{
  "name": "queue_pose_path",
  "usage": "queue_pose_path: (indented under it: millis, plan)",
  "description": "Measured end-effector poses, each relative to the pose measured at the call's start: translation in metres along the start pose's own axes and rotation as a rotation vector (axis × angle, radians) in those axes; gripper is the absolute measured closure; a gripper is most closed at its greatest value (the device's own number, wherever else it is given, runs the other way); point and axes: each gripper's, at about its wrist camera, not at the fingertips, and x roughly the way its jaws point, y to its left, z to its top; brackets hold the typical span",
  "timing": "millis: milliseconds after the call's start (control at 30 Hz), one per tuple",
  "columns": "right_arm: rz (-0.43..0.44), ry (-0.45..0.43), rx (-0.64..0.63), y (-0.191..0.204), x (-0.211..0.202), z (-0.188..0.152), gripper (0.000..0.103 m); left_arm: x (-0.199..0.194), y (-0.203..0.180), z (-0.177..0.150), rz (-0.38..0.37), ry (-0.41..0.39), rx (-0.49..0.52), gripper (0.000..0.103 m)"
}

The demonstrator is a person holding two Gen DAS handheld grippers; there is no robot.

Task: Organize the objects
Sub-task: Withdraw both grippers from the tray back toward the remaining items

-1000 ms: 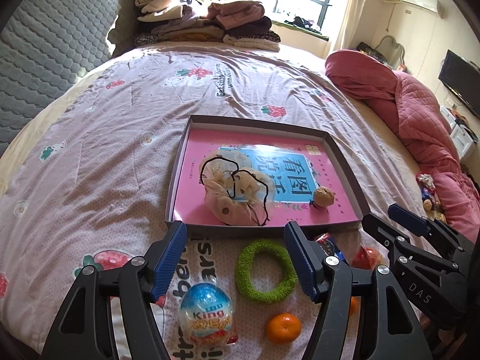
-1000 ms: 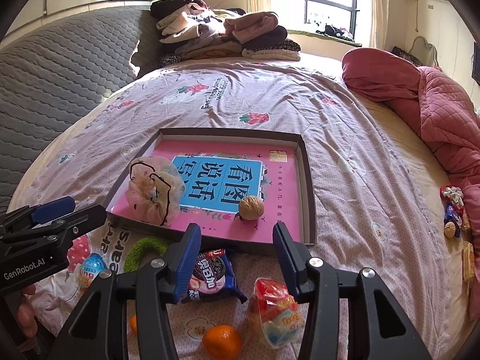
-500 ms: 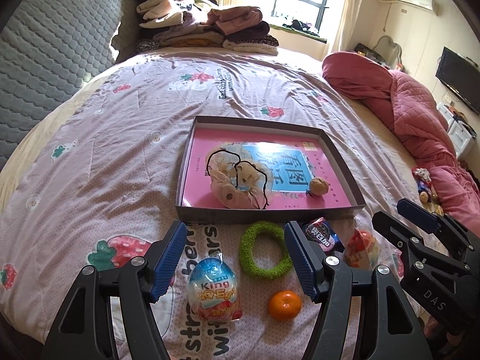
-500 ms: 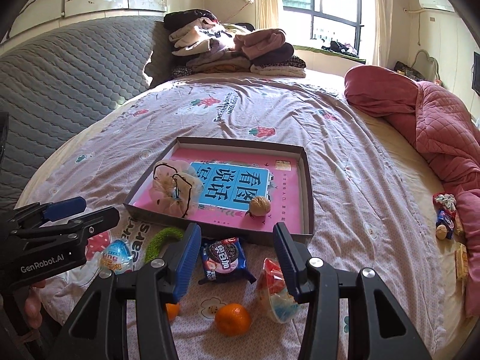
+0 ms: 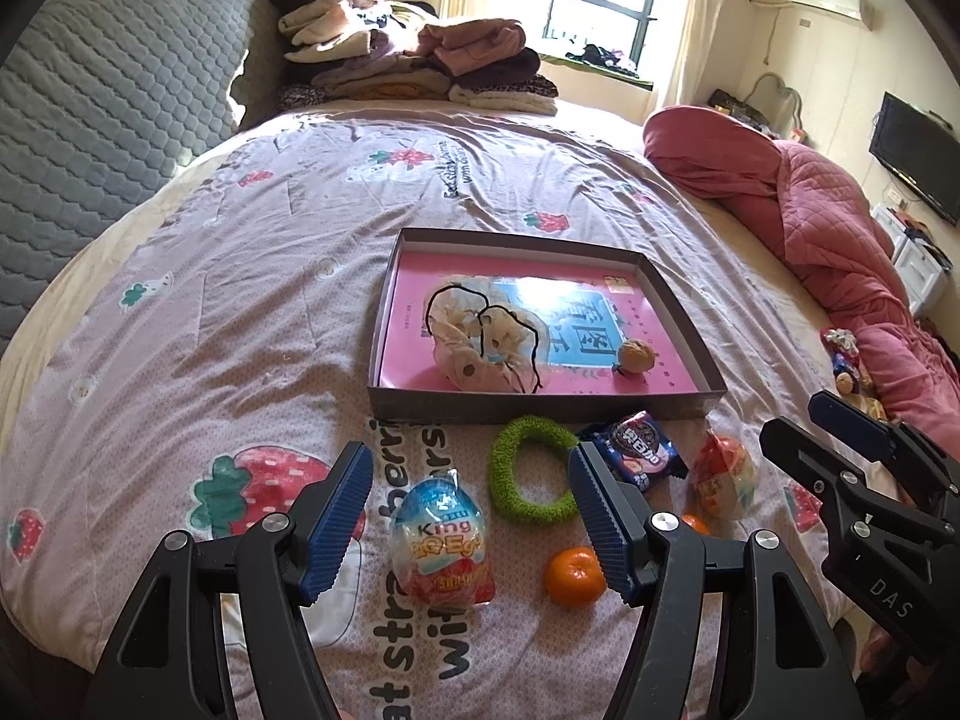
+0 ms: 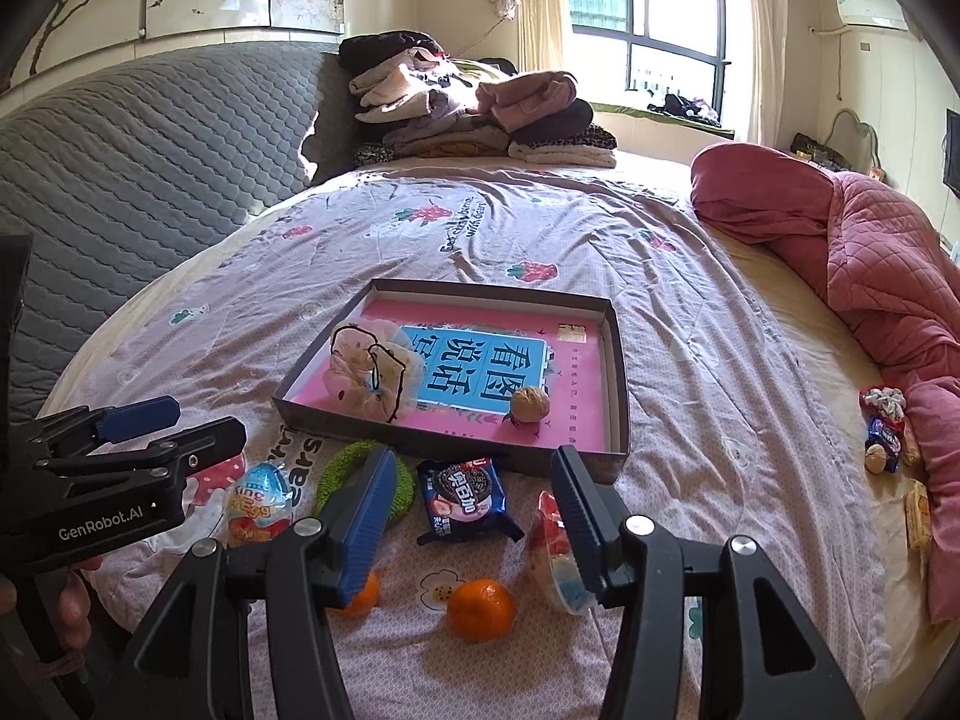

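Note:
A shallow dark tray (image 5: 678, 324) (image 6: 618, 360) with a pink and blue book in its bottom lies mid-bed. It holds a pale drawstring pouch (image 5: 480, 342) (image 6: 366, 372) and a walnut (image 5: 636, 355) (image 6: 529, 403). In front of it lie a blue egg (image 5: 441, 540) (image 6: 258, 501), a green ring (image 5: 510, 480) (image 6: 339, 462), a cookie packet (image 5: 639, 447) (image 6: 465, 498), a red egg (image 5: 723, 474) (image 6: 549, 552) and two oranges (image 5: 573, 576) (image 6: 480, 609). My left gripper (image 5: 468, 453) hovers open above the blue egg. The jaws of my right gripper (image 6: 474, 459) are opening, holding nothing, above the packet.
Folded clothes (image 5: 414, 60) are stacked at the far end of the bed by a grey quilted headboard (image 6: 150, 180). A pink quilt (image 5: 828, 222) runs along the right side, with small toys and snacks (image 6: 888, 438) beside it. A hand (image 6: 72, 606) grips the left tool.
Both grippers have drawn back from the tray, so the items look smaller and farther off. The right jaws stand wider apart than before.

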Motion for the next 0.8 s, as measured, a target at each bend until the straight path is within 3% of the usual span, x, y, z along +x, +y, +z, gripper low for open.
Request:
queue_pose_path:
  millis: [800]
  plan:
    - [0.015, 0.008, 0.007, 0.001, -0.01, -0.037, 0.044, 0.001, -0.004, -0.046, -0.005, 0.025, 0.03, 0.031]
